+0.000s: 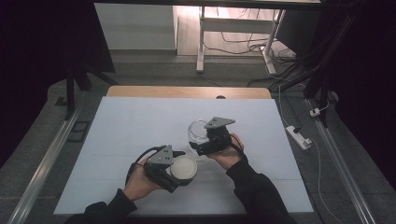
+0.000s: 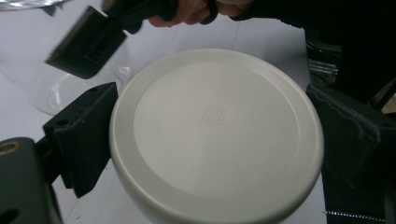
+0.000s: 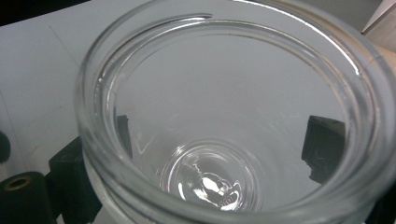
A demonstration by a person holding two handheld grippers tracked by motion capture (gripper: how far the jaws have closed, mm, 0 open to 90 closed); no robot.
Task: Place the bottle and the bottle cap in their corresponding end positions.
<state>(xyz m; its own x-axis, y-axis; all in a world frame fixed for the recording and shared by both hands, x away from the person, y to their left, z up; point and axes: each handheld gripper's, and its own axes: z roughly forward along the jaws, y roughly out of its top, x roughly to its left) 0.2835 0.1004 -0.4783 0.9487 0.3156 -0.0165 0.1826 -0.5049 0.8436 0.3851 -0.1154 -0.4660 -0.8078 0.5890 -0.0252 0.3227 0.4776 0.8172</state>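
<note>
Separation of lid and jar is seen from the high view: the white lid [image 1: 183,168] is clamped in the left gripper [image 1: 173,171] near the table's front edge, the glass jar [image 1: 198,131] in the right gripper [image 1: 201,140] just beyond, apart. In the left gripper view a small embossed mark on the lid [image 2: 216,135] cannot be read. In the right gripper view the jaws are closed on the empty, open jar [image 3: 233,116], so capping or uncapping cannot be told.

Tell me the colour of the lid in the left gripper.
Off-white lid, best seen in the left gripper view.

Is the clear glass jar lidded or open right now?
Open. The clear glass jar, held in the right gripper, shows a bare rim and empty inside; the round white lid sits apart in the left gripper.
</note>
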